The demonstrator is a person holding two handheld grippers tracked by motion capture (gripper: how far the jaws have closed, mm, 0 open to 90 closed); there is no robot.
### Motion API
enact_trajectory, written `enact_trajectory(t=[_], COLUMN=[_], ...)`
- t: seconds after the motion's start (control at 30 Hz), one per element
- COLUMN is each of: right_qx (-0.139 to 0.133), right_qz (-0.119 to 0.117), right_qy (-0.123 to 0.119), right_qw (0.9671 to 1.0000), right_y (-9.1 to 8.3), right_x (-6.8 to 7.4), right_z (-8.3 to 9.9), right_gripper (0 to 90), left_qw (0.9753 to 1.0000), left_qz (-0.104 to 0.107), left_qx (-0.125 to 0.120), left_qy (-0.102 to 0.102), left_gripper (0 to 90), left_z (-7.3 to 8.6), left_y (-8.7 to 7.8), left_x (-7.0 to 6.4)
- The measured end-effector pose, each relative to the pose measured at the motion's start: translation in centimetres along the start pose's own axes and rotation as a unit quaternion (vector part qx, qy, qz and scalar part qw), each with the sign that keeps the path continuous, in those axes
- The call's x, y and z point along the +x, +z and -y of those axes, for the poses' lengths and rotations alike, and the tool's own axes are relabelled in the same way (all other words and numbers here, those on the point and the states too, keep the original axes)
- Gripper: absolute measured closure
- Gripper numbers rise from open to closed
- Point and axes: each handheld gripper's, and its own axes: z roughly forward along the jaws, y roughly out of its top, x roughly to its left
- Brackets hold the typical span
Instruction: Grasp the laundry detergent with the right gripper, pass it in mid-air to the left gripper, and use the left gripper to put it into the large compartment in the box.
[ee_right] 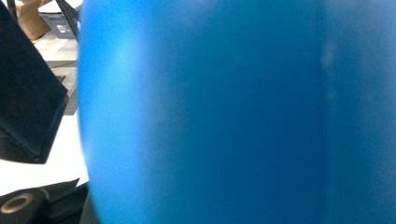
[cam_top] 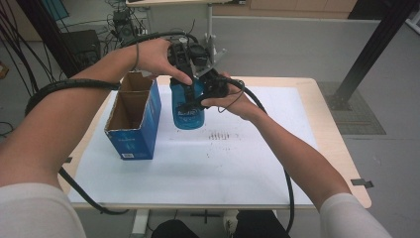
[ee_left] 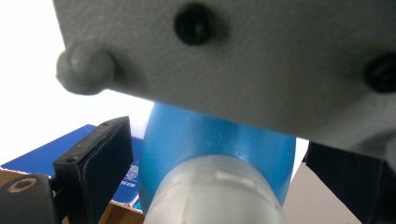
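Bottle (cam_top: 188,106) hangs upright at upper centre of the high view, long axis vertical, lifted off the white table (cam_top: 257,163); its translucent blue plastic body is smooth and rounded, with a pale ribbed neck (ee_left: 219,196) at the top; the left gripper (cam_top: 190,57) sits over that neck, jaws spread to either side of it; the right gripper (cam_top: 210,91) pinches the body from the right; an open blue cardboard box (cam_top: 133,121) stands just left of the bottle, which looks its likely destination
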Motion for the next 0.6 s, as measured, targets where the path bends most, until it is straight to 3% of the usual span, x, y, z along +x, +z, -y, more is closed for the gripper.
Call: enact_trajectory(t=[0.6], right_qx=[-0.004], right_qz=[0.0], right_qy=[0.0], right_qw=[1.0], right_y=[-0.01], right_x=[-0.02], right_z=[-0.07], right_gripper=[44.1], left_qw=[1.0], left_qz=[-0.003], left_qx=[-0.002], left_qy=[0.003], left_gripper=[8.1], left_z=[0.03], left_y=[-0.2], left_x=[-0.1])
